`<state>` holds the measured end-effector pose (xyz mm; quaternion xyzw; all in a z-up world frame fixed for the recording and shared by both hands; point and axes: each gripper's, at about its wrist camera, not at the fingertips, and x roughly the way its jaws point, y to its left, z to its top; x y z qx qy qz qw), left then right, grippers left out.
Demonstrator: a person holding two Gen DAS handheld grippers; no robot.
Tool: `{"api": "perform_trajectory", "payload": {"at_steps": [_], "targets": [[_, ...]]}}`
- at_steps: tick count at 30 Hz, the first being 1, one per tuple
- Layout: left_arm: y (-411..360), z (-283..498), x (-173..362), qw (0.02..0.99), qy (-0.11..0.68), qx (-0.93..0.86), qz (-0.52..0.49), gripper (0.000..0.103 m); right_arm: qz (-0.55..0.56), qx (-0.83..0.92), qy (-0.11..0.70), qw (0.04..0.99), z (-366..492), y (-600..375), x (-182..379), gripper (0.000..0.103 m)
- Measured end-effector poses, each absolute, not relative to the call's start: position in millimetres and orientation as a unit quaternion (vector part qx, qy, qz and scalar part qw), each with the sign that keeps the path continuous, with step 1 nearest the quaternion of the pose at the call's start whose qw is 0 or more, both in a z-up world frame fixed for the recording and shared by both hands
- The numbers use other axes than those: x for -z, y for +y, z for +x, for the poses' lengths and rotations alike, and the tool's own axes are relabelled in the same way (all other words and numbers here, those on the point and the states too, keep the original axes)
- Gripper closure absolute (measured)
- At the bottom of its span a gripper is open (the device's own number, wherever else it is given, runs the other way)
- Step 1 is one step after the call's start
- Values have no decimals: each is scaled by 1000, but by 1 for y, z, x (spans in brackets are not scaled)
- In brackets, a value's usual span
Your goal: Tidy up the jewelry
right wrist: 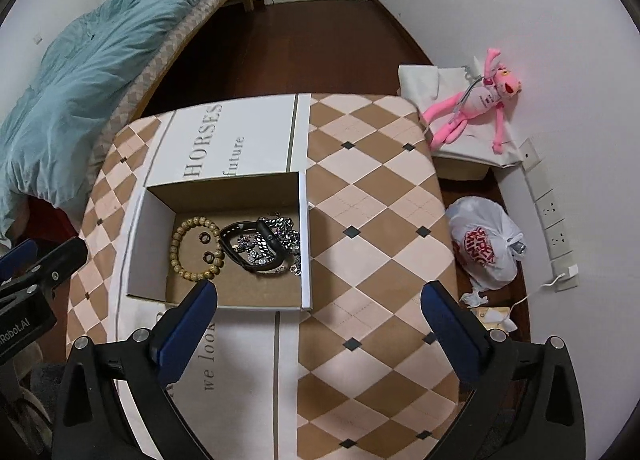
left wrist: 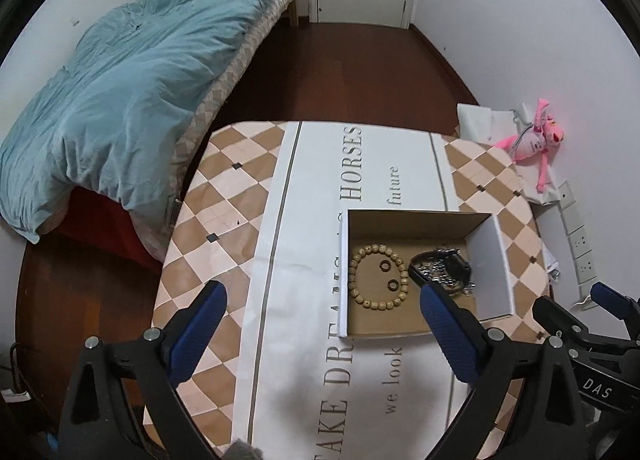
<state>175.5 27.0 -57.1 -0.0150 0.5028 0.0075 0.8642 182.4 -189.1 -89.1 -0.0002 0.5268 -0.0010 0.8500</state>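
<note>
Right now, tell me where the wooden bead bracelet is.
The wooden bead bracelet lies flat inside the open cardboard box, on its left half in the right wrist view, ringing two small dark rings, beside the black watch.

Our right gripper [right wrist: 318,300] spread wide and empty above the checked table [right wrist: 380,220], open cardboard box [right wrist: 224,196] holding wooden bead bracelet [right wrist: 192,248], black watch [right wrist: 250,246], silver chains [right wrist: 286,236]

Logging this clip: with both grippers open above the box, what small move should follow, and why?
Probably withdraw both: the left gripper and right gripper are empty, and the wooden bead bracelet, black band and silver chains already lie inside the open cardboard box.
</note>
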Motion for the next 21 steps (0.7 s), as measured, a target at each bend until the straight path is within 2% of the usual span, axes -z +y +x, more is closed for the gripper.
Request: {"api": "perform_trajectory", "payload": {"at_steps": [21], "targets": [[24, 68, -59, 905, 425, -18, -14, 4, 11, 1, 411, 911, 56, -199, -57, 0]]}}
